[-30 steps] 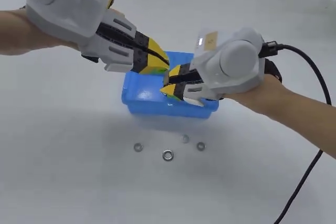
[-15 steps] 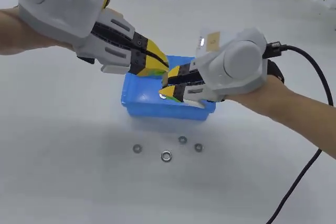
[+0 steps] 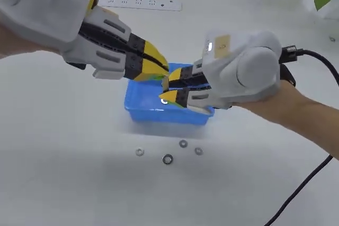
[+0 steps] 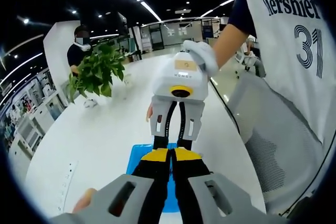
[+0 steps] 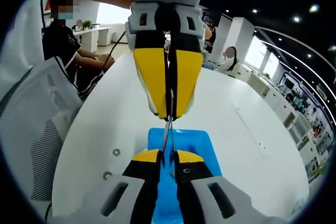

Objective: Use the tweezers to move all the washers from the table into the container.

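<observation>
Four washers (image 3: pixel 167 159) are lying on the table (image 3: pixel 63 183), apart from one another, between the container (image 3: pixel 139 110) and the near edge. The blue container is sitting open-topped, well in from the edges. The tweezers (image 5: pixel 168 121) are being held above it, clamped in the closed jaws of the left gripper (image 3: pixel 163 69). Their other end is lying between the narrow jaws of the right gripper (image 3: pixel 166 90); whether it is being gripped there cannot be told. A power strip (image 3: pixel 140 2) is lying toward the far edge.
</observation>
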Available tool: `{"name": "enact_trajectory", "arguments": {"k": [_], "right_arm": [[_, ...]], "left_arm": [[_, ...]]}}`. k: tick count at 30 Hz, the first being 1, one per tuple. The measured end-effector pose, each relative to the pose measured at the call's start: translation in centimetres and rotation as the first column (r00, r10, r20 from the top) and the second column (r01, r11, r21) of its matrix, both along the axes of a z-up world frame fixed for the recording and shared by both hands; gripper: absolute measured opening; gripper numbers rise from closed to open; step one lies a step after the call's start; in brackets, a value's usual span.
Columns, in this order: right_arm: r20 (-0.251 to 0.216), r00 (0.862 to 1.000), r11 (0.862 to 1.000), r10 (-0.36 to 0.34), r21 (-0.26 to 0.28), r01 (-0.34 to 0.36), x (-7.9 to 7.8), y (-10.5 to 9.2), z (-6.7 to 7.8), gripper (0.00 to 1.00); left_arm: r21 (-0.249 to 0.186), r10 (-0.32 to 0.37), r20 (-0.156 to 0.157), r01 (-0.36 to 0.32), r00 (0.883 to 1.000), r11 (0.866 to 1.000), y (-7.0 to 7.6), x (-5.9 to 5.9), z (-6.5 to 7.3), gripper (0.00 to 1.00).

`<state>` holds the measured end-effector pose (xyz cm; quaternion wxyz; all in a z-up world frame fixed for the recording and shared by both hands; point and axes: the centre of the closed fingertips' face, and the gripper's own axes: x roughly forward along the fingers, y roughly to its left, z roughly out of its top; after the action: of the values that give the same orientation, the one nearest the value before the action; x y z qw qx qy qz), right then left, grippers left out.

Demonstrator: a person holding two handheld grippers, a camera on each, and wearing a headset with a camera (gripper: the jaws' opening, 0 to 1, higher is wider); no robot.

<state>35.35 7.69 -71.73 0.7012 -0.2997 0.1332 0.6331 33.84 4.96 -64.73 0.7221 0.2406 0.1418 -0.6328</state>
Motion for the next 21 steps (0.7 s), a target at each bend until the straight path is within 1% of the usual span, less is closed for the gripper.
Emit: {"name": "enact_trajectory", "arguments": {"k": [4, 7, 10, 15, 18, 21], "right_arm": [[0.009, 1.000, 1.000, 0.000, 0.015, 0.000, -0.6, -0.1, 0.9, 0.11], [0.012, 1.000, 1.000, 0.000, 0.019, 0.000, -1.4, -0.2, 1.3, 0.11], [0.018, 1.000, 1.000, 0.007, 0.012, -0.007, -2.3, -0.3, 1.3, 0.11], [0.013, 1.000, 1.000, 0.026, -0.003, -0.026, -4.1, -0.8, 1.1, 0.11], [-0.001, 0.999, 0.999, 0.032, -0.010, -0.032, -5.1, -1.0, 0.6, 0.11], [-0.016, 0.999, 0.999, 0.037, -0.014, -0.037, -6.1, -1.1, -0.1, 0.11]], "left_arm": [[0.001, -0.004, 0.018, 0.004, 1.000, 1.000, -0.3, -1.1, 1.2, 0.05], [0.003, -0.007, 0.022, 0.006, 1.000, 1.000, -0.4, -1.8, 1.6, 0.05], [0.014, -0.019, 0.027, 0.019, 0.999, 1.000, -0.8, -3.0, 1.7, 0.05], [0.016, -0.033, 0.022, 0.033, 0.999, 0.999, -1.3, -4.6, 1.5, 0.05], [0.011, -0.032, 0.010, 0.032, 0.999, 0.999, -1.5, -5.5, 1.1, 0.05], [0.010, -0.032, -0.005, 0.032, 0.999, 0.999, -1.6, -6.3, 0.5, 0.05]]}}
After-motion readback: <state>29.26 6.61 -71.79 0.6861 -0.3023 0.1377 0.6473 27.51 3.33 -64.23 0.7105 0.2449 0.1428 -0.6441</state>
